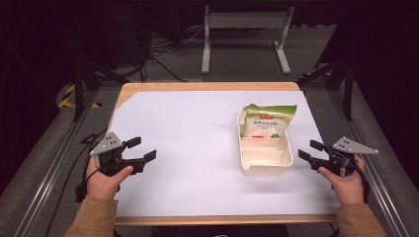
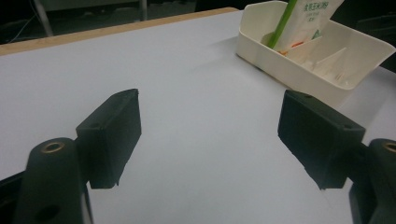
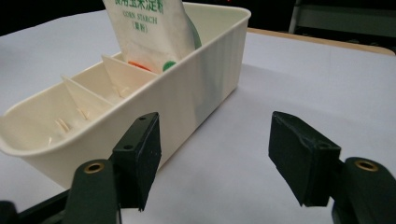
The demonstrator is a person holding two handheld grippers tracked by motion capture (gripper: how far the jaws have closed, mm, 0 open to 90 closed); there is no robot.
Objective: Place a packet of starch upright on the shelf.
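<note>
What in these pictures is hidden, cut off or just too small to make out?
- Corn starch bag: its top is cut off by the upper edge in the right gripper view; its bottom is hidden by the cream divided bin.
- Bag's print in the high view: too small to read.
- Small marks on the bin floor: too blurred to identify.
- Bin's right end: cut by the edge in the left gripper view.

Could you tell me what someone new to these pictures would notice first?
A cream plastic tray with dividers sits right of centre on the white sheet, a white and green corn starch bag standing in its far compartment. The left gripper and right gripper flank it, jaws open and empty.
</note>
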